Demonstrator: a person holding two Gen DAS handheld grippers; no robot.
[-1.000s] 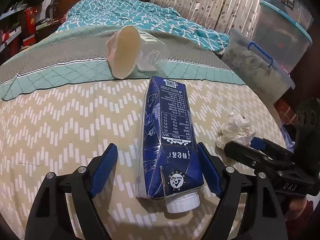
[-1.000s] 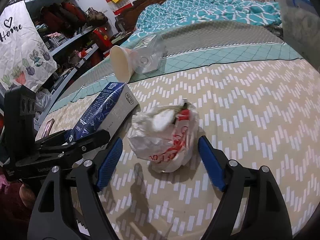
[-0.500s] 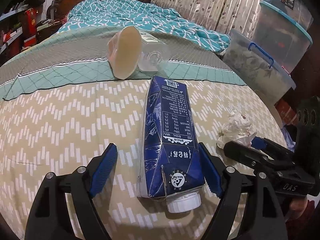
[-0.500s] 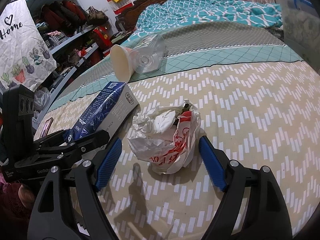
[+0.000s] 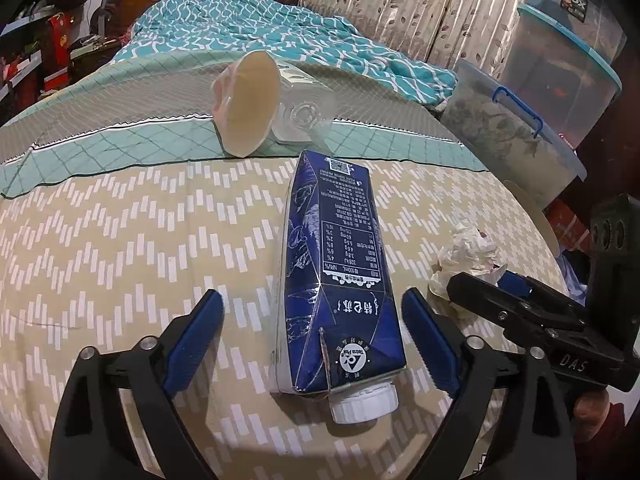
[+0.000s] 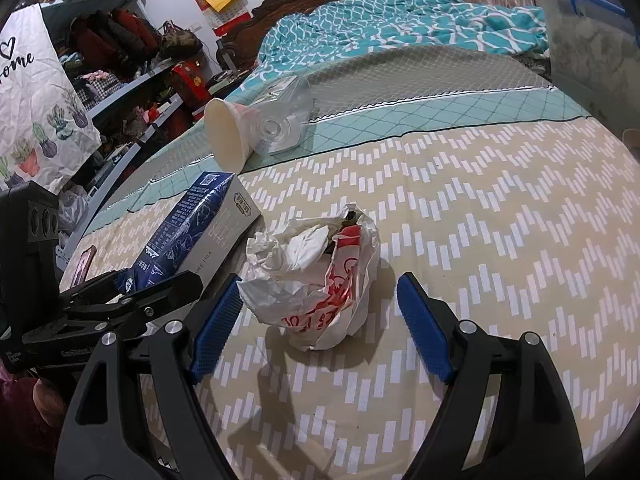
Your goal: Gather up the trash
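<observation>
1. Holding the left gripper [image 5: 312, 336] over the bed, we are straddling the dark blue milk carton [image 5: 336, 264] with jaws that have just been spreading wider; the blue pads [image 5: 196, 336] are standing clear of the carton on both sides, so nothing is gripped.
2. We are seeing the carton lying flat on the beige zigzag bedspread [image 5: 120, 248], its white screw cap [image 5: 364, 402] pointing toward six o'clock and its base toward twelve.
3. We are keeping the right gripper [image 6: 320, 320] open around the crumpled white bag with red print [image 6: 320, 272]; the left pad is sitting just beside the bag's edge, though we cannot tell whether it is touching, and the right pad is standing apart from it.
4. From the right wrist view, the carton [image 6: 192, 232] is lying at about ten o'clock of the bag, just beside it, with the left gripper's black arm [image 6: 120, 308] crossing in front of it.
5. We are noting a cream paper cup [image 5: 250, 104] on its side at twelve o'clock beyond the carton, touching a clear plastic bottle [image 5: 304, 108].
6. At three o'clock of the carton, the crumpled bag [image 5: 466, 256] is showing behind the right gripper's black frame [image 5: 544, 324].
7. Clear storage bins [image 5: 520, 140] are standing at two o'clock, off the bed's edge.
</observation>
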